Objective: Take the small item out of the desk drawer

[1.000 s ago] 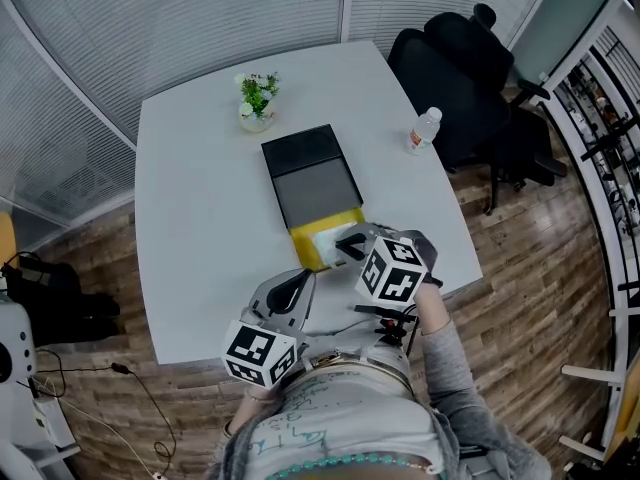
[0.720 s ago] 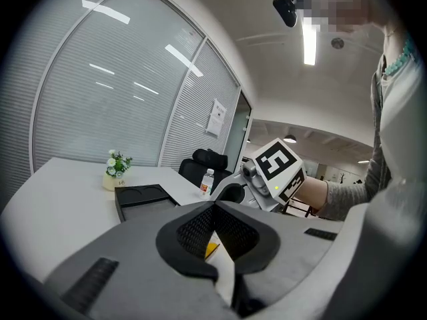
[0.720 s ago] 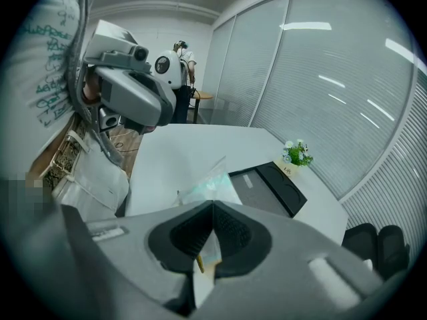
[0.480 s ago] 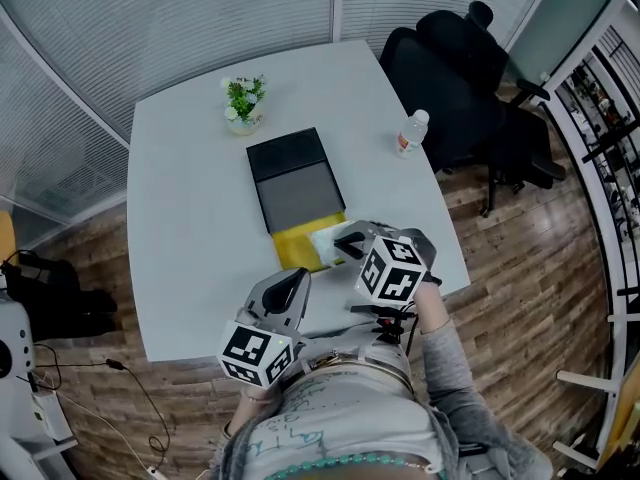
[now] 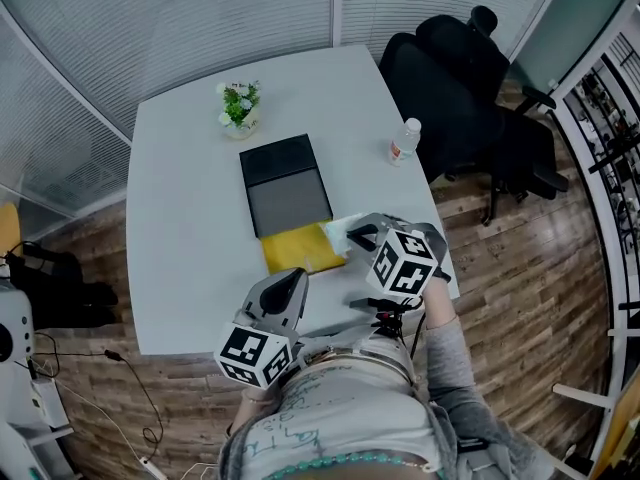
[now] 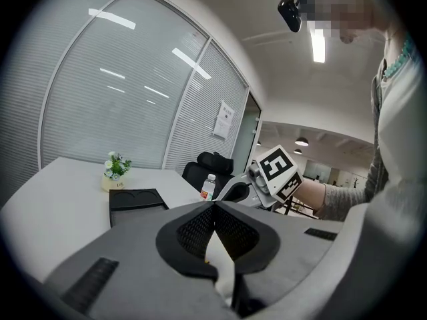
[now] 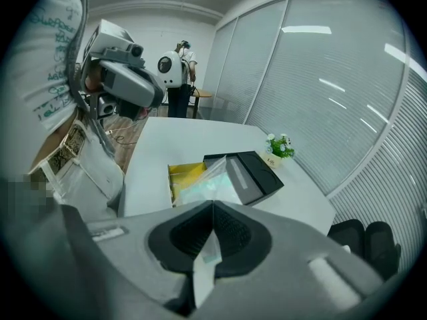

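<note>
Right gripper (image 5: 358, 236), jaws clamped on a clear plastic pouch (image 7: 208, 179), hangs just right of the open yellow drawer (image 5: 290, 252). The left gripper (image 5: 296, 280), jaws together and empty, is off the drawer's near side.

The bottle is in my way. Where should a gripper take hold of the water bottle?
Probably round the water bottle's body below the cap, jaws level, coming from the person's side: it stands upright and round near the table's far right edge, with the chair close behind it.

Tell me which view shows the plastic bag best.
The right gripper view: the plastic bag sits mid-frame, pinched in the right claw. The head view shows a small pale patch; the left gripper view, none.
</note>
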